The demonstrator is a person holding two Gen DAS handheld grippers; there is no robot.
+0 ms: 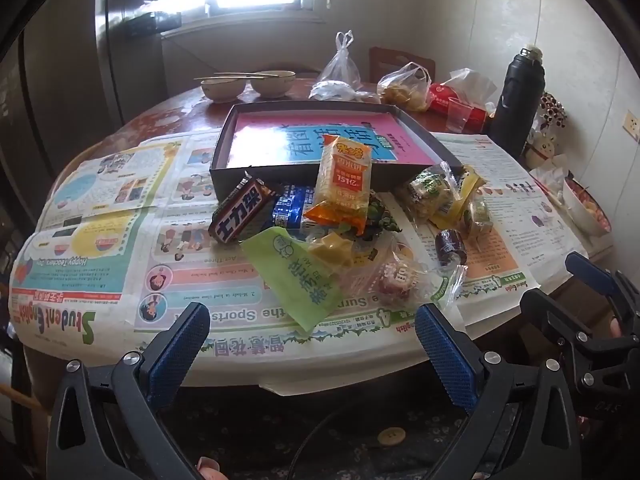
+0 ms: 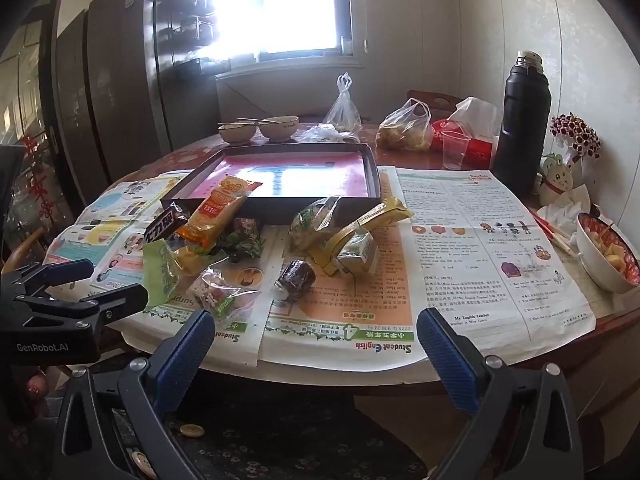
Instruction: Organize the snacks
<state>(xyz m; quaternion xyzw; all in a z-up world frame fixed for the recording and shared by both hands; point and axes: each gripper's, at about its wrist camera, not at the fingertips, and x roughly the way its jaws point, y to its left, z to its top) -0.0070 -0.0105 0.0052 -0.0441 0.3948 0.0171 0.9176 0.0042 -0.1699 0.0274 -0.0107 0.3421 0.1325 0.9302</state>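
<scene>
Snacks [image 1: 340, 216] lie heaped just beyond both open, empty claws [image 1: 312, 344].

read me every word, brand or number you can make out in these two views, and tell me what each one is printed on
"士力架": brown chocolate bar wrapper.
"15.1亿": orange-yellow snack packet.
"Student English", upside down: newspaper masthead under the snacks.
"Happy Teachers' Day", upside down: same newspaper.
"My English Teacher": newspaper page seen from the right wrist.
"GenRobot.AI": body of the left claw.
Green wrapper characters, tray print and the newspaper's body text: too small or blurred to read.
</scene>
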